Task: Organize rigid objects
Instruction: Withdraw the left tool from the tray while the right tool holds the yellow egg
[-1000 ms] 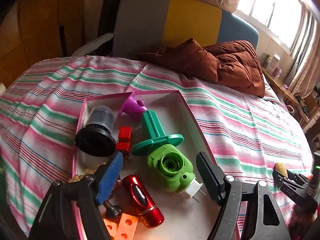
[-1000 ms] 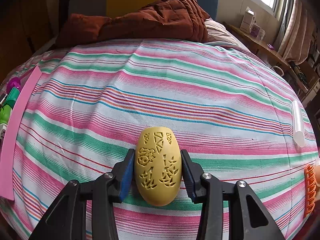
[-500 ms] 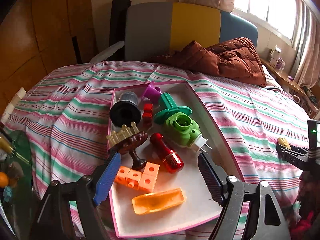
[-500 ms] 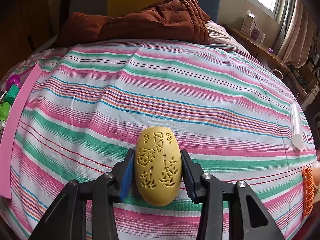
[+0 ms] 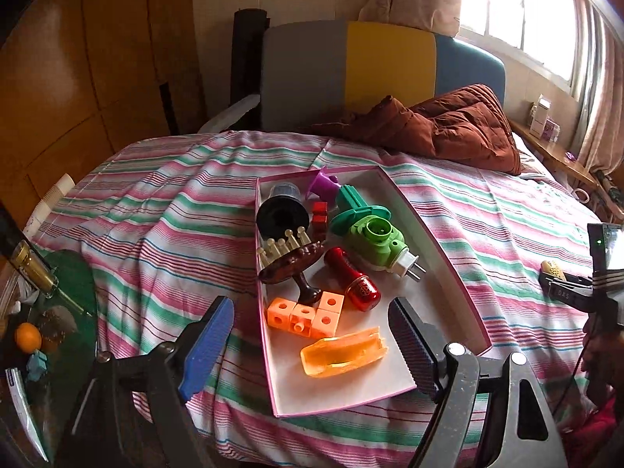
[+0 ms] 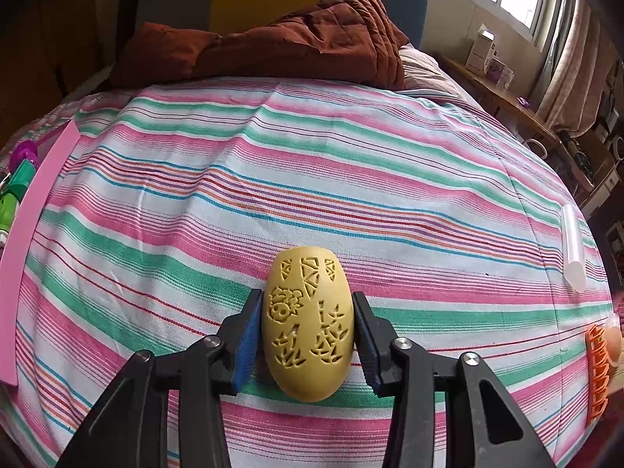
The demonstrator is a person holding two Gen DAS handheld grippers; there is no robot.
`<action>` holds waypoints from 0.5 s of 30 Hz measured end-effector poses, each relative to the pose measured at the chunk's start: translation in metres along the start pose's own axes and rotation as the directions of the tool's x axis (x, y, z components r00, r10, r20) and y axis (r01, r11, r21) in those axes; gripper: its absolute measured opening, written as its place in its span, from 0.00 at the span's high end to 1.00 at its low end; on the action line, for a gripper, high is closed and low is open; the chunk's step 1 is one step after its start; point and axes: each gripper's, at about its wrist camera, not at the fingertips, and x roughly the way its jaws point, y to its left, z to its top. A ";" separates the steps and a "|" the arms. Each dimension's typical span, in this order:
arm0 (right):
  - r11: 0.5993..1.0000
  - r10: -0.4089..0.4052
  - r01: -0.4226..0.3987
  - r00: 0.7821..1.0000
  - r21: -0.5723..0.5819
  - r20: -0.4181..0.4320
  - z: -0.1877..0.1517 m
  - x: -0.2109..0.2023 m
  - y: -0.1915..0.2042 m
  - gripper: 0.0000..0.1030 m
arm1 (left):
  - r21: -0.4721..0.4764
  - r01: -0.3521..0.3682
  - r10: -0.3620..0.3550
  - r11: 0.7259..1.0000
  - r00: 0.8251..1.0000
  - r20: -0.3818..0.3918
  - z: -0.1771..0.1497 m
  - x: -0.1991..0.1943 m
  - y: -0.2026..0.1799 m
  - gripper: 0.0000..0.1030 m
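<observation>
Left hand-held gripper (image 5: pixel 312 335) is above the near end of the pink-rimmed white tray (image 5: pixel 440 249) on the striped bedspread (image 5: pixel 163 218); jaws apart and opening, nothing clamped, though the translucent orange scoop-shaped piece (image 5: pixel 345 353) sits in the tray in line with the gap, not touching the pads. Tray contents, near to far: orange linked cubes (image 5: pixel 306 312), red metallic cylinder (image 5: pixel 353 279) lying on its side, brown massage brush (image 5: pixel 290 261) with pale pegs up, green plug-in device (image 5: pixel 376 240) with white prongs, teal flanged part (image 5: pixel 357 204), small red block (image 5: pixel 319 212), black-based clear cap (image 5: pixel 282 210), purple funnel-shaped piece (image 5: pixel 323 187) at the far edge. Right hand-held gripper (image 6: pixel 308 335) is clamped on a yellow egg-shaped shell with cut-out patterns (image 6: pixel 308 323), both pads pressed against its sides, over the bedspread well to the right of the tray; can't tell if the shell touches the fabric. In the right wrist view the tray's pink rim (image 6: pixel 35 234) runs along the left edge, an orange comb-like piece (image 6: pixel 596 374) is at the right edge, and a clear tube (image 6: pixel 573 249) lies on the bedspread farther right. Brown quilted jacket (image 6: pixel 296 46) is heaped at the head of the bed.
</observation>
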 end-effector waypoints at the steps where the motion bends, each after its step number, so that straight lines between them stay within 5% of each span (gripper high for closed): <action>1: 1.000 -0.003 0.003 1.000 -0.001 -0.004 0.000 -0.001 0.001 0.57 | -0.008 -0.001 0.001 1.000 1.000 -0.002 -0.002 0.000 0.003 0.20; 15: 0.998 -0.064 0.064 0.998 0.010 -0.023 -0.014 -0.021 0.032 0.57 | -0.075 -0.019 0.017 0.997 0.999 -0.033 -0.025 0.003 0.033 0.20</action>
